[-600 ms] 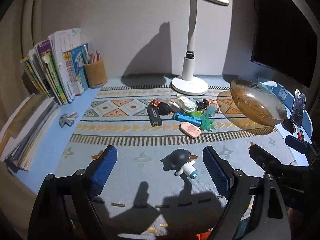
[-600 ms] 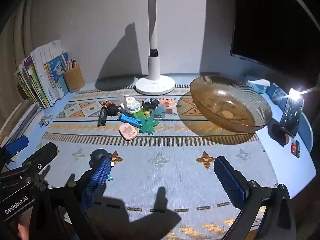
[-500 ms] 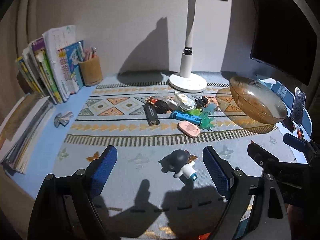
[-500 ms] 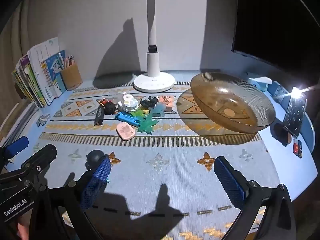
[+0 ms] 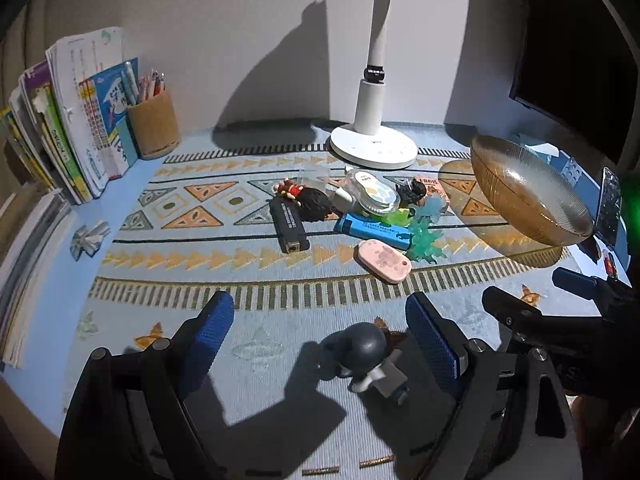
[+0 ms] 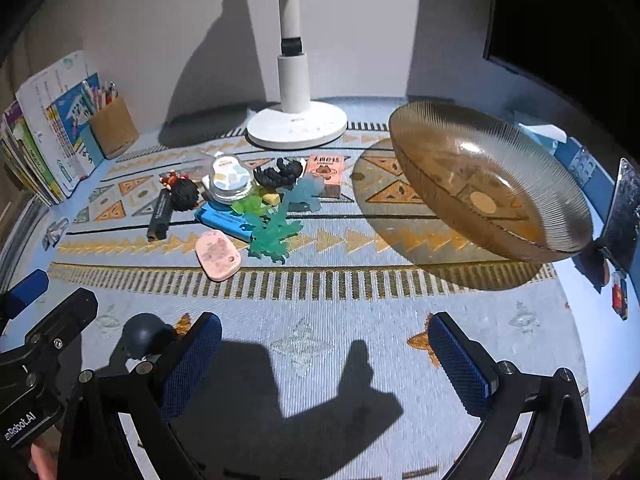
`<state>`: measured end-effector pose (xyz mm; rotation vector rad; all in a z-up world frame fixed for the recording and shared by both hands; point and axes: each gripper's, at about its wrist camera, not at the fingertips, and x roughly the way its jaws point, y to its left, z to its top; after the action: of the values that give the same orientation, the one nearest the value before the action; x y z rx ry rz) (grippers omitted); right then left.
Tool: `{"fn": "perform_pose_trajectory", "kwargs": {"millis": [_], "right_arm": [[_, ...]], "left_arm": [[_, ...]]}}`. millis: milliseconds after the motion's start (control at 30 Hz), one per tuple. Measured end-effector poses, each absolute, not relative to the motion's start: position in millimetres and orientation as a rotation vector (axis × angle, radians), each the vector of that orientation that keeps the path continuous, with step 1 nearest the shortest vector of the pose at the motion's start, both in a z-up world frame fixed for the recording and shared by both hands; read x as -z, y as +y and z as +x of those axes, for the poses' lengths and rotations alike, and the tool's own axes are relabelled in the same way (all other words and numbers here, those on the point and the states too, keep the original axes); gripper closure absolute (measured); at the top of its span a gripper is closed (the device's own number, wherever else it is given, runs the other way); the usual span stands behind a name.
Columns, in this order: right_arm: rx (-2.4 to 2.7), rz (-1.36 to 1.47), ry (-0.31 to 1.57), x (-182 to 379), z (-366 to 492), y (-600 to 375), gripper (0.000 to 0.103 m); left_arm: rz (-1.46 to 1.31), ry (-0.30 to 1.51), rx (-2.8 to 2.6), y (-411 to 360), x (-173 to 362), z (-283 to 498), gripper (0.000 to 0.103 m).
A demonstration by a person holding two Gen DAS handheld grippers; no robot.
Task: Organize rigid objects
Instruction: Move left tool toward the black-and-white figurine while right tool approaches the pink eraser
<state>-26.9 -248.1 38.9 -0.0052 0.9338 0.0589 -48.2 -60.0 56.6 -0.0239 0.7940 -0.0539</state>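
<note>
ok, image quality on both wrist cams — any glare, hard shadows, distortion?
Left wrist: strong fisheye bend, hard lamp shadow on the wall, green flare at the right edge. Right wrist: same distortion, gripper shadow dark across the mat, bright highlights on the amber glass bowl; both sharp.

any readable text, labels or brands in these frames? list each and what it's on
"nRobot.AI", first letters cut off by the frame edge: white print on the left gripper body, seen in the right wrist view.
Pink box: dark print, too blurred to read.
Black stick: pale lettering, too small.
Book covers: print illegible.
Lamp base: faint mark, unreadable.
</note>
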Motion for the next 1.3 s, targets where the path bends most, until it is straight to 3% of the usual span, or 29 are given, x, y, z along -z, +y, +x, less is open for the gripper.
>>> {"fn": "perform_pose_trajectory", "kwargs": {"millis": [333, 1300], "right_arm": [[-0.059, 0.015, 0.960, -31.5, -20.3, -249.6, 0.000], [-0.100, -0.023, 0.781, -110.0, -126.0, -228.1, 0.000]], "left_arm": [[-0.024, 0.824, 0.042, -55.7, -48.7, -45.0, 0.016], [-0.110, 0.657, -0.001, -22.9, -104.9, -151.1, 0.016]]}}
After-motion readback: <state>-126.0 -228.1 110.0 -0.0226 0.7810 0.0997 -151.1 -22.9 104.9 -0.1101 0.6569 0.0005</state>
